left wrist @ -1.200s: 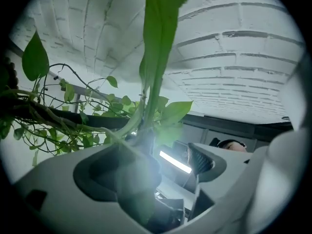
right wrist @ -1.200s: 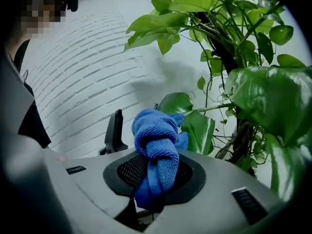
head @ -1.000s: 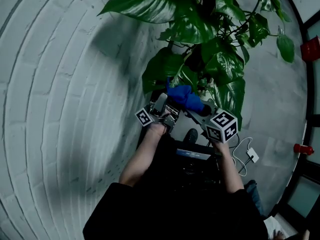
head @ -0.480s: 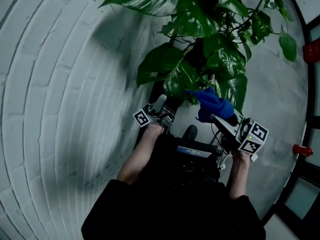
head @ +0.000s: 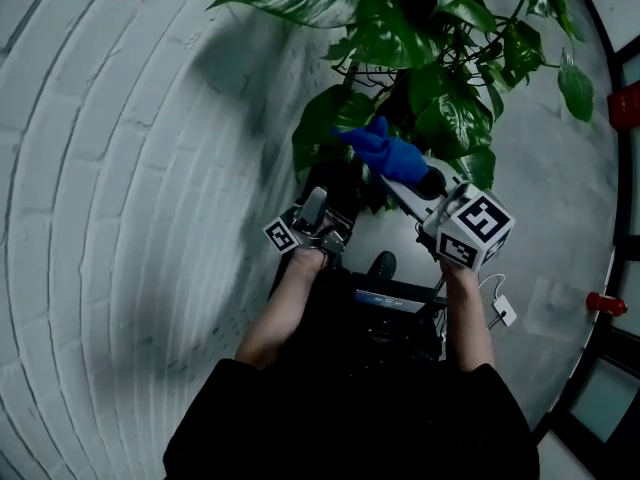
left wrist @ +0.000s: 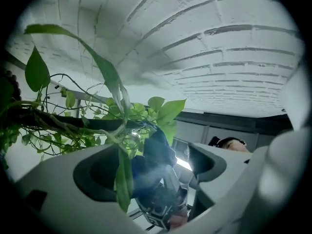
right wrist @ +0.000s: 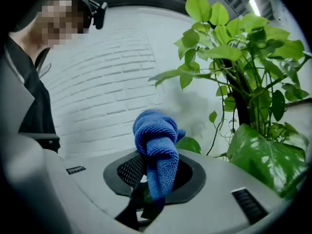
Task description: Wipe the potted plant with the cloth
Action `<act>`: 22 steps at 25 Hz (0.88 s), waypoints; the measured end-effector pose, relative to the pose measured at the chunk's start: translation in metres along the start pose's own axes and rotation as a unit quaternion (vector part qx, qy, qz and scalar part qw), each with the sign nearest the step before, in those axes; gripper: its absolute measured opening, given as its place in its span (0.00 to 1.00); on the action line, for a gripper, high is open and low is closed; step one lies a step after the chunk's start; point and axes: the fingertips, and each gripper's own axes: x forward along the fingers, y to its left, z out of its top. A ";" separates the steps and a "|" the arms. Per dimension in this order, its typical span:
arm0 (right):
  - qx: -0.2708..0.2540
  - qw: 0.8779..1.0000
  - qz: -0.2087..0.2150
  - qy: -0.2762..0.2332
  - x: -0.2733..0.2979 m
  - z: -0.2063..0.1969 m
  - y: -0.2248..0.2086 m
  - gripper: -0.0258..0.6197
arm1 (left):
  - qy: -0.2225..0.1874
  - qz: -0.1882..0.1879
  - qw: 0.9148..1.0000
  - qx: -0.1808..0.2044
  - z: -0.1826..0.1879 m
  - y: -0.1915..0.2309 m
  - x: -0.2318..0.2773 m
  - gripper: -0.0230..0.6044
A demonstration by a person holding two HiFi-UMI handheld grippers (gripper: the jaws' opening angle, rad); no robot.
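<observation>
R gripper (head: 428, 186): clenched on bunched blue microfibre cloth (head: 392, 154). Right gripper view shows the cloth pinched between the jaws, with the wad sticking up above them. Cloth is held at the lower foliage of the green broad-leaved potted plant (head: 420, 78), just beside a broad glossy leaf (head: 330, 118); can't tell if actually touching. Pot itself not clear in any view.

L gripper (head: 316, 204): released, jaws apart, gripping nothing. Sits lower and to the left of the cloth, under the same leaf. In left gripper view a narrow drooping leaf (left wrist: 122, 182) hangs in the gap near one jaw, not pinched.

White painted brick wall (head: 120, 168) runs beside the plant.
</observation>
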 end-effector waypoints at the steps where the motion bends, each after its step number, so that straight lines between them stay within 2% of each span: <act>1: -0.007 1.000 0.002 0.016 0.014 -0.008 -0.002 0.21 | -0.001 -0.004 1.000 -0.002 -0.001 -0.002 0.002 0.74; 4: 0.000 0.997 0.019 0.076 0.045 -0.046 0.000 0.21 | -0.005 -0.010 1.000 -0.007 -0.001 -0.006 0.006 0.74; 8: 0.019 0.990 0.047 0.135 0.049 -0.088 0.024 0.21 | -0.008 -0.010 1.000 -0.010 0.001 -0.006 0.007 0.74; 17: 0.054 0.986 0.061 0.145 0.019 -0.120 0.040 0.21 | -0.007 -0.005 1.000 -0.018 -0.001 0.001 0.005 0.74; 20: 0.086 0.983 0.080 0.142 0.002 -0.124 0.052 0.21 | 0.008 0.011 1.000 0.000 -0.003 0.007 0.000 0.74; 22: 0.116 0.983 0.086 0.114 -0.012 -0.112 0.054 0.21 | 0.016 0.026 0.999 0.024 0.002 0.011 -0.004 0.74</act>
